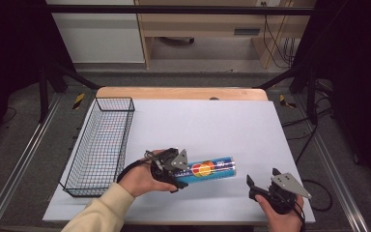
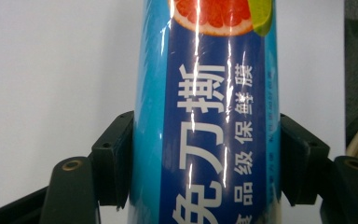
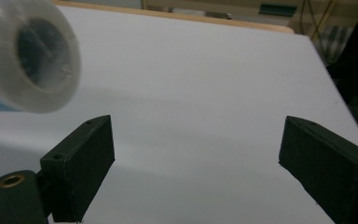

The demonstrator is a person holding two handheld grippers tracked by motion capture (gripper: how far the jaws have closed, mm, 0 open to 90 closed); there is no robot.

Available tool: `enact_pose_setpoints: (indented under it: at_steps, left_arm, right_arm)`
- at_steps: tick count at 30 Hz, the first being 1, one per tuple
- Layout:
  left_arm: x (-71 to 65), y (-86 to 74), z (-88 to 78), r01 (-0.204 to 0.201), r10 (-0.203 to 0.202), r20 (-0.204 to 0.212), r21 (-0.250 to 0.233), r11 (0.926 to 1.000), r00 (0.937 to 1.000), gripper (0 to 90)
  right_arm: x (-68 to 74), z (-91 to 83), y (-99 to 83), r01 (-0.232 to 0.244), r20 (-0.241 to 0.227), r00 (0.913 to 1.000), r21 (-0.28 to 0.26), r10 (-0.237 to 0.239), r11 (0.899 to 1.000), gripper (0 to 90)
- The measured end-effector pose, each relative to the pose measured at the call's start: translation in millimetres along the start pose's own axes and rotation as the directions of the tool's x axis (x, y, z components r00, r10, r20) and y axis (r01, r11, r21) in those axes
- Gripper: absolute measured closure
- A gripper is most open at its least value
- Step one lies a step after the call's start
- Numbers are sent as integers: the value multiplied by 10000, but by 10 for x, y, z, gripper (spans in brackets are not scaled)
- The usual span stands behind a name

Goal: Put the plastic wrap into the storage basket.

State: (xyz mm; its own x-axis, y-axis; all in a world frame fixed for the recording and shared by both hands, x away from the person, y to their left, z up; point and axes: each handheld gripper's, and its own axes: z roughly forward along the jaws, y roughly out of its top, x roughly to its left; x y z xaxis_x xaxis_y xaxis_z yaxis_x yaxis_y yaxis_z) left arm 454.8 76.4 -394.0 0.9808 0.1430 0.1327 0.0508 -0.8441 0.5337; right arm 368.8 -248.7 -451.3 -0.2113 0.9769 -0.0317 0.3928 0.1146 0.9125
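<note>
While I hold it: the blue roll of cling film (image 1: 207,169) is clamped between my left fingers (image 2: 114,161), near one end, and it points across the worktop (image 1: 212,121) toward my right side.
Left gripper (image 1: 170,170): its fingers press on both sides of the roll, so the grip is firm, but it sits far from the middle.
Right gripper (image 1: 263,187): its fingers (image 3: 81,163) stand wide apart with nothing between them, near the front edge of the worktop, and the free end of the roll (image 3: 28,56) is close to them at the upper left of the right gripper view.
Where the roll is: in front of me, right of the wire basket (image 1: 101,145); I cannot tell for sure if the far end is clear of the worktop.
Step, as I judge it: carry the roll to the basket and lay it inside.
How to do it well: I keep the roll level, because the long free end can sag or twist in a grip at one end.
Direction: I turn the roll along the long side of the basket, so it fits between the walls.
Height: I lift high enough to pass over the rim.
Release: I open only when the roll rests on the basket bottom, so it does not bounce.
Risk: the glossy wrapping may slip if I swing fast.
</note>
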Motion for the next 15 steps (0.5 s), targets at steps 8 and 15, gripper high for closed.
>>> enact_pose_setpoints:
  at_steps: [8,15]
  left_arm:
    - [-124,70,-272,368,-372,-490,-85,9993,9981,318]
    - [-189,37,-502,812,-843,-817,-406,9959,9931,319]
  right_arm:
    - [-98,298,173,99,262,9996,147,-103,9998,110]
    - [-63,148,132,187,-39,9998,-9,-187,9998,104]
